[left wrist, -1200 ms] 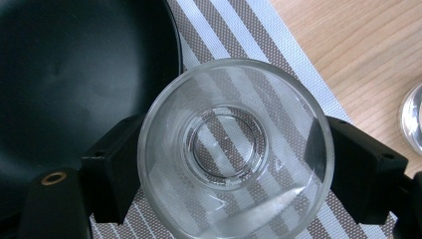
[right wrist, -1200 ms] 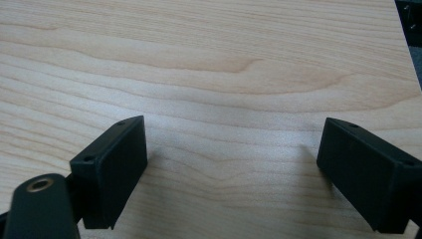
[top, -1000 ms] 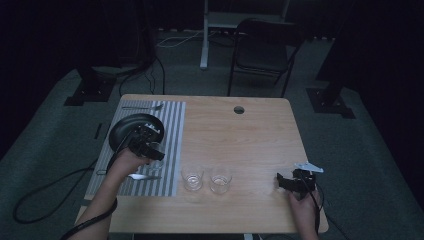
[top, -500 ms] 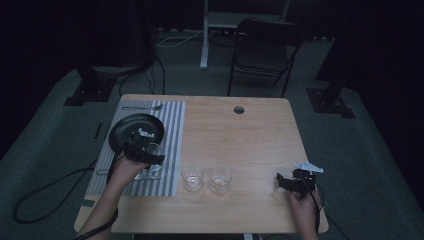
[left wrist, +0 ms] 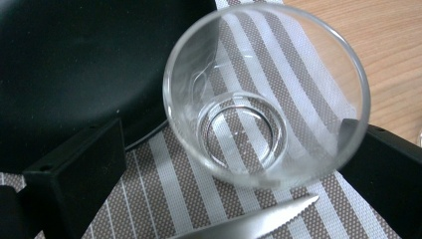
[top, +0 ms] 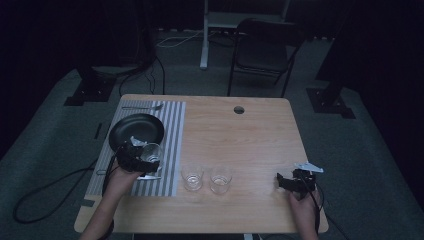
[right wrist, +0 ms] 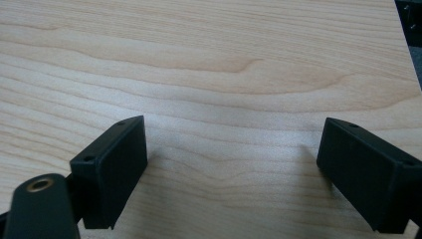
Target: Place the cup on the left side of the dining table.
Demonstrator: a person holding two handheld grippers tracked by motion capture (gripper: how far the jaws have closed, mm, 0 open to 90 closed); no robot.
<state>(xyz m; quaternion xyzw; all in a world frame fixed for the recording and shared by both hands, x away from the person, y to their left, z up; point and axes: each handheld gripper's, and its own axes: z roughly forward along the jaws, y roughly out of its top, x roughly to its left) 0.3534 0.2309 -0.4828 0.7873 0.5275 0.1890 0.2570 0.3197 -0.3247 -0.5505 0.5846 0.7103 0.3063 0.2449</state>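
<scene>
Your left gripper (left wrist: 219, 174) has a clear glass (left wrist: 266, 94) between its jaws, which stand wide: the right one sits at the wall, the left one apart. The glass stands on the striped mat (left wrist: 164, 199), a knife tip (left wrist: 268, 226) just below and a black plate (left wrist: 74, 59) beyond. Your left forearm angles in from below. Your right gripper (right wrist: 231, 164) rests level over bare table (right wrist: 224, 64), jaws wide apart with nothing between them.

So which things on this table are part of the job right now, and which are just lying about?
In the job:
- clear drinking glass between the open left gripper jaws
- grey striped placemat under it

Lying about:
- two more clear glasses on the wooden table
- black round plate
- serrated metal knife
- right gripper, open over bare wood
</scene>
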